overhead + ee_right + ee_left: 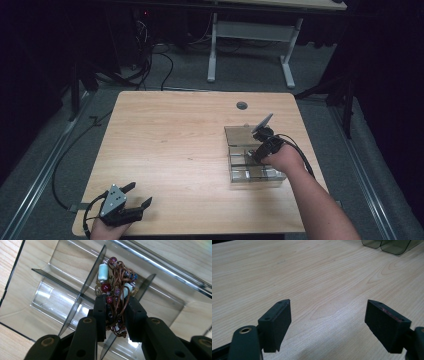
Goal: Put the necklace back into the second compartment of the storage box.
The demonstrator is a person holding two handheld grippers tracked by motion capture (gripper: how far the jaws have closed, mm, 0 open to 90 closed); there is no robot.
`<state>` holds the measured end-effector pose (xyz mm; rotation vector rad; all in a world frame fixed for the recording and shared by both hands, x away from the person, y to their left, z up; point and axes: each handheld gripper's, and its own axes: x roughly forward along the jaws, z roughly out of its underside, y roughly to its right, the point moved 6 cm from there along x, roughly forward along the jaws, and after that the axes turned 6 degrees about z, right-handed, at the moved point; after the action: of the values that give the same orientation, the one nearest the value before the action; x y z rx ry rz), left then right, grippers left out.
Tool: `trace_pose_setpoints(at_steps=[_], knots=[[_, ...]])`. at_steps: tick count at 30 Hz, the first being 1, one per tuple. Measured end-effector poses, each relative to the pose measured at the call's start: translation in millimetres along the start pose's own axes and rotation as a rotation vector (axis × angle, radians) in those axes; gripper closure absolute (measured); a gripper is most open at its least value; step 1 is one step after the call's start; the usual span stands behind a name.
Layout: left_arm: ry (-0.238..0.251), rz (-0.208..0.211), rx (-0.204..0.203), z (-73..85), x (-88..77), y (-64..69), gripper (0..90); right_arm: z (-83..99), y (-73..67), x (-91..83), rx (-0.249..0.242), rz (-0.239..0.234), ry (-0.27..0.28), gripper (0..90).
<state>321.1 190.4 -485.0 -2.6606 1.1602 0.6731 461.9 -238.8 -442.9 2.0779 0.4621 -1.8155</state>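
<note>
Bracelet: a tangle of brown cord strung with pale blue and dark red beads (pixel 115 293), pinched between the jaws of my right gripper (pixel 115 315), hanging over the clear smoked-plastic divided organiser box (pixel 239 134) near the table's right edge.
Target cell: I judge it to be the compartment right under the beads; thin dividers (pixel 82 293) cross close beside it.
How I'd do it: lower straight down until the loops sit below the divider tops, then release, so no cord drapes across a wall.
Risk: loose cord could snag on a pad as I let go; I'd lift away slowly.
Left gripper (pixel 131 197): jaws spread wide, holding nothing, resting at the light wooden table's (pixel 170 135) near left corner; I'd leave it parked.
</note>
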Motion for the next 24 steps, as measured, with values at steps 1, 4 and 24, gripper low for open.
trace_pose_setpoints(at_steps=[1,4,24], knots=[[-0.001,0.0,-0.001,0.0,0.1,0.0,21.8,-1.5,-0.5,0.7,-0.005,-0.003,0.001,73.2],[0.001,0.001,-0.001,0.1,-0.1,0.5,21.8,-3.4,-2.0,4.7,-0.001,-0.007,-0.019,73.1],[0.004,0.002,-0.003,0.1,-1.4,0.8,21.9,0.1,-1.3,-4.4,0.019,-0.003,0.01,82.1]])
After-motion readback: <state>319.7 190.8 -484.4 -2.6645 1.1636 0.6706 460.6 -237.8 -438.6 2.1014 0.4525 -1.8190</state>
